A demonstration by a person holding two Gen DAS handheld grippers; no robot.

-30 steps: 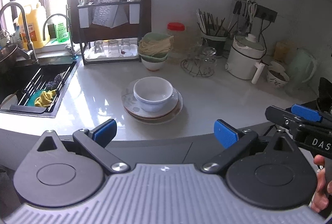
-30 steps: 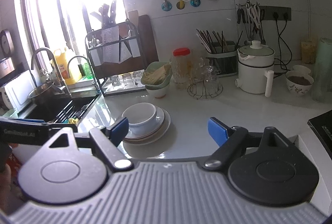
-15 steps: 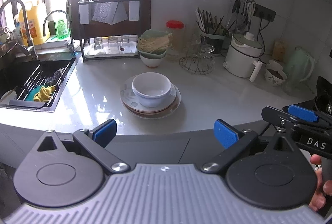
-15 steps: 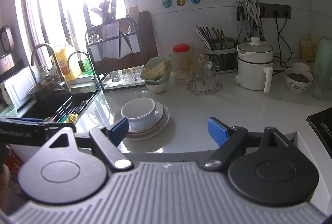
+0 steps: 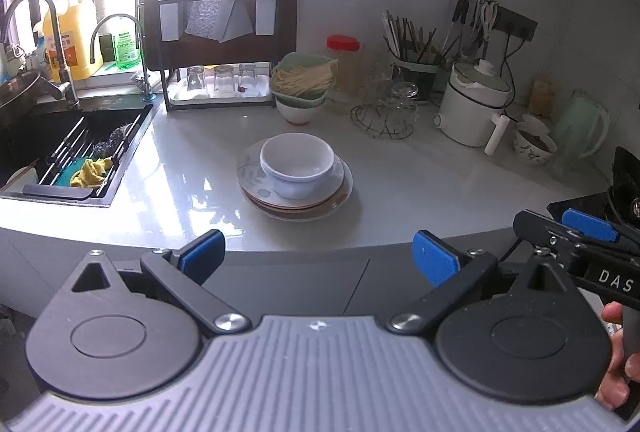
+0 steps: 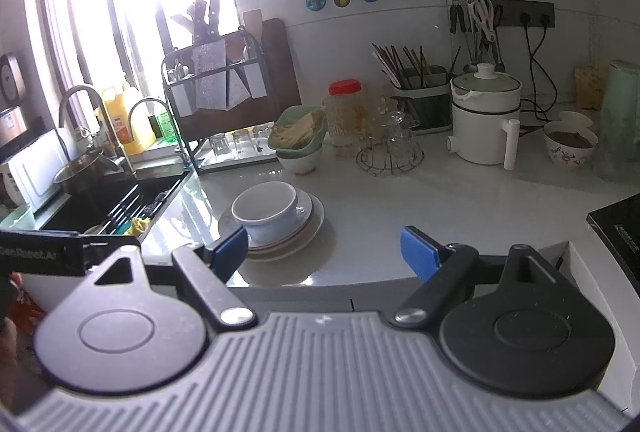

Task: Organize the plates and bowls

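Note:
A white bowl [image 5: 297, 163] sits on a stack of plates [image 5: 320, 206] in the middle of the white counter. The bowl [image 6: 265, 211] and plates [image 6: 308, 228] also show in the right wrist view. My left gripper [image 5: 318, 256] is open and empty, held off the counter's front edge, short of the stack. My right gripper [image 6: 322, 248] is open and empty, also in front of the counter edge, with the stack just behind its left finger. The right gripper shows at the right edge of the left wrist view [image 5: 576, 232].
A sink [image 5: 68, 152] with a rack and a yellow cloth lies at left. A dish rack [image 5: 222, 44], a green bowl of noodles [image 5: 304, 80], a glass holder [image 5: 384, 112], a white cooker [image 5: 476, 104] and a patterned bowl [image 5: 534, 144] line the back. A black hob [image 6: 620, 228] is at right.
Both grippers have drawn back slightly from the counter and risen, so the stack sits a little farther off. Both stay open.

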